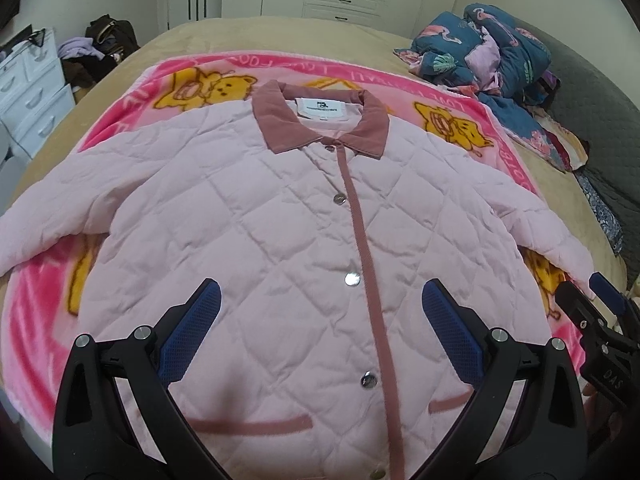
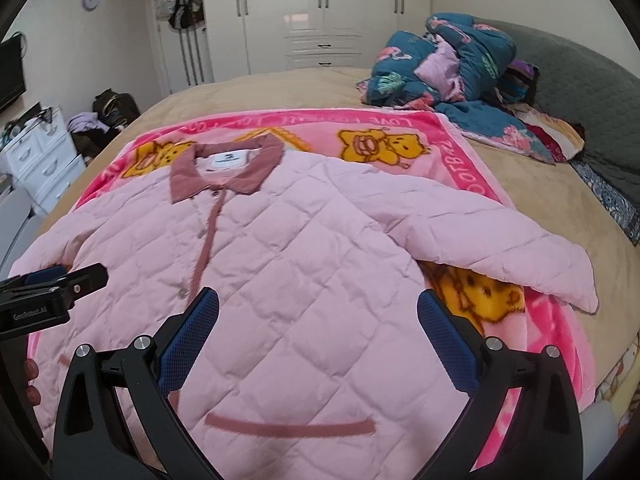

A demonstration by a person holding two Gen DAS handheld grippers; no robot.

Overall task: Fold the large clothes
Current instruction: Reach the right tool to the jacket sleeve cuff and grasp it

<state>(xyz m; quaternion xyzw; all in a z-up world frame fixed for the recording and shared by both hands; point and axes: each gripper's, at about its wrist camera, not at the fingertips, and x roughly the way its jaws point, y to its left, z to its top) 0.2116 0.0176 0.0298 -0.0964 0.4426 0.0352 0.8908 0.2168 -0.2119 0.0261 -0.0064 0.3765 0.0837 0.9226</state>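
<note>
Padding makes the quilted pink jacket (image 1: 280, 232) soft, bulky and springy; it lies flat, buttoned, on the bear blanket (image 1: 36, 320). Left gripper (image 1: 320, 332) and right gripper (image 2: 318, 336) hover wide, empty. The cuff (image 2: 576, 280) at 3 o'clock looks the best hold.

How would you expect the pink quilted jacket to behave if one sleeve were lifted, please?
The jacket looks puffy and soft, so the sleeve would probably droop rather than hold shape. Its padding suggests bulk without much weight. On the fleecy blanket it will likely drag, not slide.
</note>
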